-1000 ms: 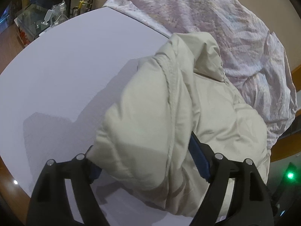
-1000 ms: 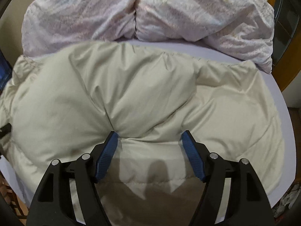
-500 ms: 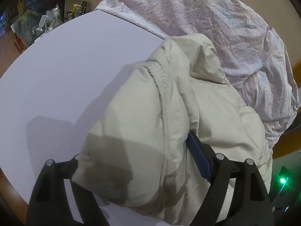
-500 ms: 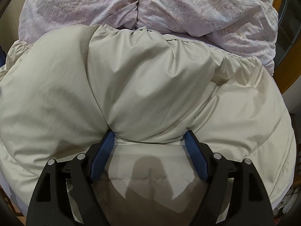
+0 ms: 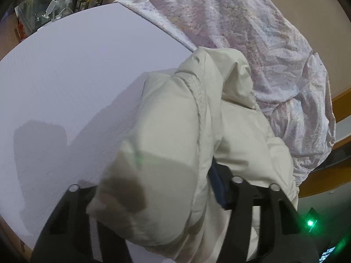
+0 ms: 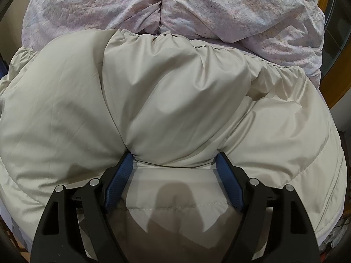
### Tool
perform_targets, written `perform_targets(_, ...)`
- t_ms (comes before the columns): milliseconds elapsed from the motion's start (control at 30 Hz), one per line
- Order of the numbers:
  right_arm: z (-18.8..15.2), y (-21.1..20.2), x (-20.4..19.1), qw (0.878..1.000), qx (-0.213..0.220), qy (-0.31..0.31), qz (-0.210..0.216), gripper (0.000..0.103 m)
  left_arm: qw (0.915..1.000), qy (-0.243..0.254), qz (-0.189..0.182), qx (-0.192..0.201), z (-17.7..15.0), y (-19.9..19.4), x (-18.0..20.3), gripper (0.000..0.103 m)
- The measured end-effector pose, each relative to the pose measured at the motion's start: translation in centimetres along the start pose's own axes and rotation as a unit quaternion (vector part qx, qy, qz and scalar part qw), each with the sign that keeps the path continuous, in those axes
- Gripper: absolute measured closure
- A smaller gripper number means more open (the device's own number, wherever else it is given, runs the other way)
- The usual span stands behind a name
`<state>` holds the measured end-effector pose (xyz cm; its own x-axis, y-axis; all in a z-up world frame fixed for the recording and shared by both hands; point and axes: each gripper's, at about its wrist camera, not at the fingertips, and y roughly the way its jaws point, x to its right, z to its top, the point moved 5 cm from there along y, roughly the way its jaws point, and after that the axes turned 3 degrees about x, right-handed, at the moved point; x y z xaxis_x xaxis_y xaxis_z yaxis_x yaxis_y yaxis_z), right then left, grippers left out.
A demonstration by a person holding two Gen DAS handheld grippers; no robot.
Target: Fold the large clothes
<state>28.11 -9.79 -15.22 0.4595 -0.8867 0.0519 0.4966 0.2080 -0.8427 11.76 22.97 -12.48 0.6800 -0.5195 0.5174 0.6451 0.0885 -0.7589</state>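
My left gripper (image 5: 158, 195) has just been closing on the cream puffer jacket (image 5: 175, 135), now bunched between its jaws.

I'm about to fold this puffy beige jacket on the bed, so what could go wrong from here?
The left gripper has just been closing on a thick bulge of the jacket; slippery padding might squirt out. The right gripper pinches a wide puffed fold of the jacket, so it may grab only the outer layer and the fold could spring open. The crumpled duvet touches the jacket's far edge, and lifting could drag it along.
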Motion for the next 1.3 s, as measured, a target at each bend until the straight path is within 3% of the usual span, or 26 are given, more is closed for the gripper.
perform_targets(100,0.0,0.0,0.0,1.000,-0.002,0.000,0.000,0.024,0.9999,0.011,-0.010,0.007,0.2,-0.7,0.8,0.068)
perform_targets(233,0.0,0.0,0.0,1.000,-0.002,0.001,0.001,0.024,0.9992,0.025,-0.026,0.018,0.6,-2.1,2.3,0.075)
perform_targets(833,0.1,0.1,-0.1,1.000,-0.005,0.004,0.005,0.023,0.9867,0.102,-0.118,0.045,-0.5,-6.9,11.3,0.076)
perform_targets(1067,0.4,-0.1,0.3,1.000,-0.009,0.012,0.021,0.023,0.9762,0.141,-0.160,0.040,-2.6,-8.2,16.4,0.076)
perform_targets(1300,0.4,-1.4,2.2,0.999,-0.015,0.021,0.046,0.024,0.9694,0.172,-0.170,0.040,-5.3,-8.8,20.6,0.075)
